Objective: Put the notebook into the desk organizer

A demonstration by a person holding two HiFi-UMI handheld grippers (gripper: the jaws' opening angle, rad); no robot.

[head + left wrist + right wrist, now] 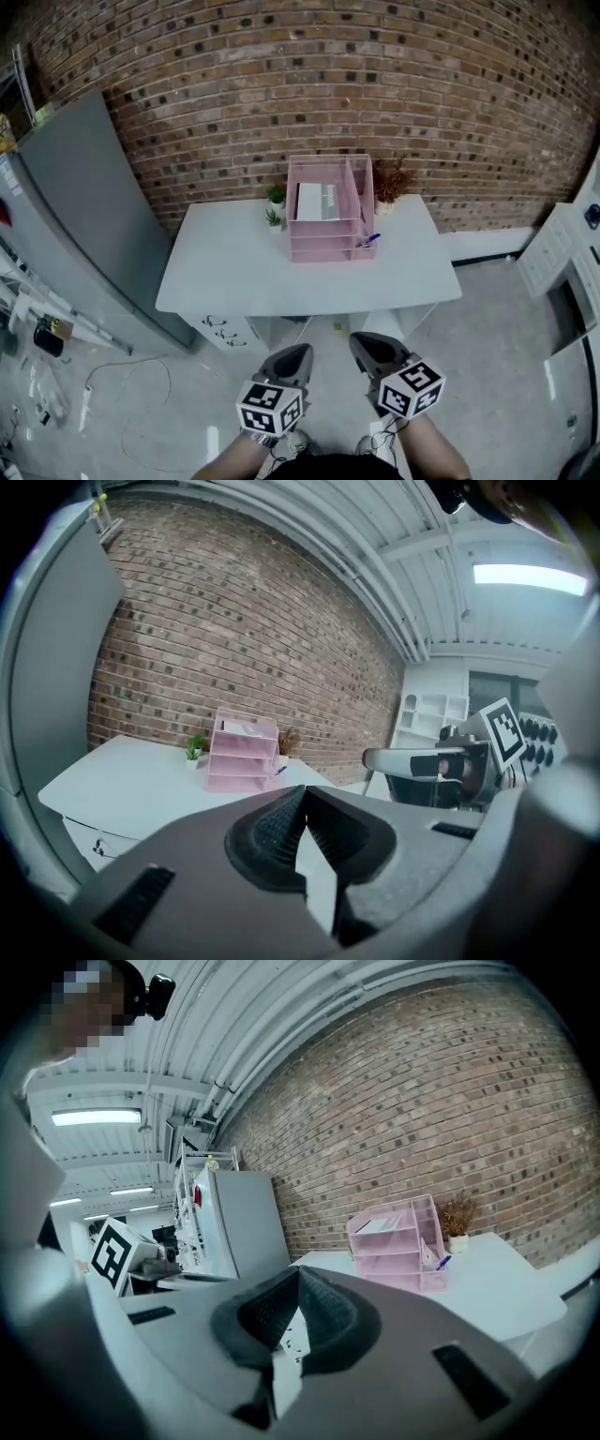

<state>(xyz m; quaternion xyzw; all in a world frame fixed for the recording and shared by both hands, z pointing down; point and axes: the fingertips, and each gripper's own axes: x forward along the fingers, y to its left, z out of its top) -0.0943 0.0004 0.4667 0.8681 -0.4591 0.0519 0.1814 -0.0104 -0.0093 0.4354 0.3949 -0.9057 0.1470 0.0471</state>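
Left tool (292,358) and right tool (367,347), both closed and empty, side by side, well short of the tabletop (225,272). Straight ahead stands the desk organizer (323,246). A pale flat item, probably the notebook (316,202), lies in its top tray, about equally far from both tools.

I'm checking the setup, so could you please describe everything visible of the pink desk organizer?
The pink desk organizer looks like fine metal mesh: stacked open-fronted trays, with narrow upright slots along its right side. It stands upright at the back of the white desk, close to the brick wall. What looks like a white notebook lies flat in the top tray. A blue pen sticks out at its front right. Small green plants stand by its left, a dried plant by its right.
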